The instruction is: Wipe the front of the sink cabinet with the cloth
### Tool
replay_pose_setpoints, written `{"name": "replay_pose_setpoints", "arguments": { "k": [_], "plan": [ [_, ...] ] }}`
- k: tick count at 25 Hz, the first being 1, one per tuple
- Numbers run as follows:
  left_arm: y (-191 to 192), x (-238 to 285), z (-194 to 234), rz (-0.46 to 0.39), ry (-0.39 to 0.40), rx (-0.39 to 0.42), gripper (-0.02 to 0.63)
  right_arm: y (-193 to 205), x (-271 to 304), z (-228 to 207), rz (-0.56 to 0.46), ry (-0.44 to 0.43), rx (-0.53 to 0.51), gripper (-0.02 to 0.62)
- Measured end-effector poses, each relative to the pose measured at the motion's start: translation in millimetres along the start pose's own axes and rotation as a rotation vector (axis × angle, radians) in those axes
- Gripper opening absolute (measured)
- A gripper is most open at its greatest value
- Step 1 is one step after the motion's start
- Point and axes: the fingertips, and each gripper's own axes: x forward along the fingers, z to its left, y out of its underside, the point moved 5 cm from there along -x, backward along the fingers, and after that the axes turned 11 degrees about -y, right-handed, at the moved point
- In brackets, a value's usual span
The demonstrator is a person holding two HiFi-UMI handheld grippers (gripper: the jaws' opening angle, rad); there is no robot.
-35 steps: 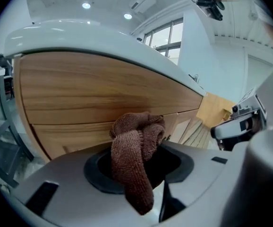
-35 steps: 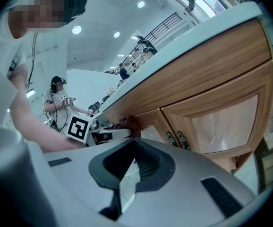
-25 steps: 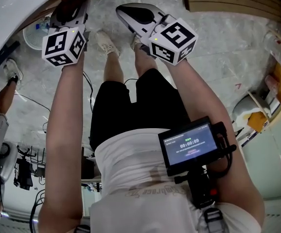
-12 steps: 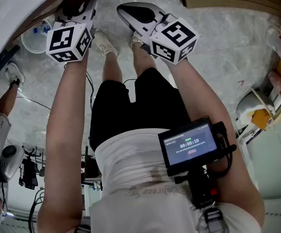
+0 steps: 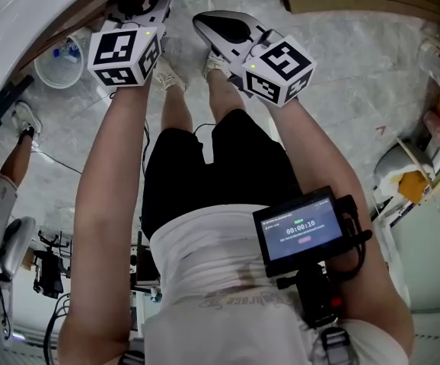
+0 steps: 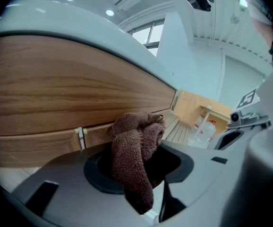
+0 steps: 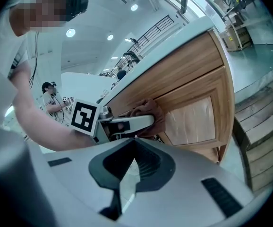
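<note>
Against the wooden sink cabinet front (image 6: 56,79), the brown cloth (image 6: 134,155) is pinched in the left gripper (image 6: 161,207) and has been slid sideways, so wiping is judged under way, while the right gripper (image 7: 127,174) is held closed and empty.

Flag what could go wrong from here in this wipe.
1. The cloth sits bunched in the left gripper with a loose tail hanging, so dragging along the cabinet front could pull it free.
2. The wad covers little wood, so the gripper's hard plastic might scrape it.
3. The cloth may snag on the small metal fitting at the seam.
</note>
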Motion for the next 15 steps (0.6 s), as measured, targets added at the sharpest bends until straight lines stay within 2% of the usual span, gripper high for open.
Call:
{"name": "replay_pose_setpoints", "arguments": {
  "k": [8, 15],
  "plan": [
    [3, 8, -2, 0.01, 0.004, 0.017, 0.175, 3, -3, -2, 0.007, 0.01, 0.005, 0.012],
    [15, -1, 21, 0.017, -0.068, -0.008, 0.174, 8, -3, 0, 0.018, 0.001, 0.005, 0.012]
  ]
}}
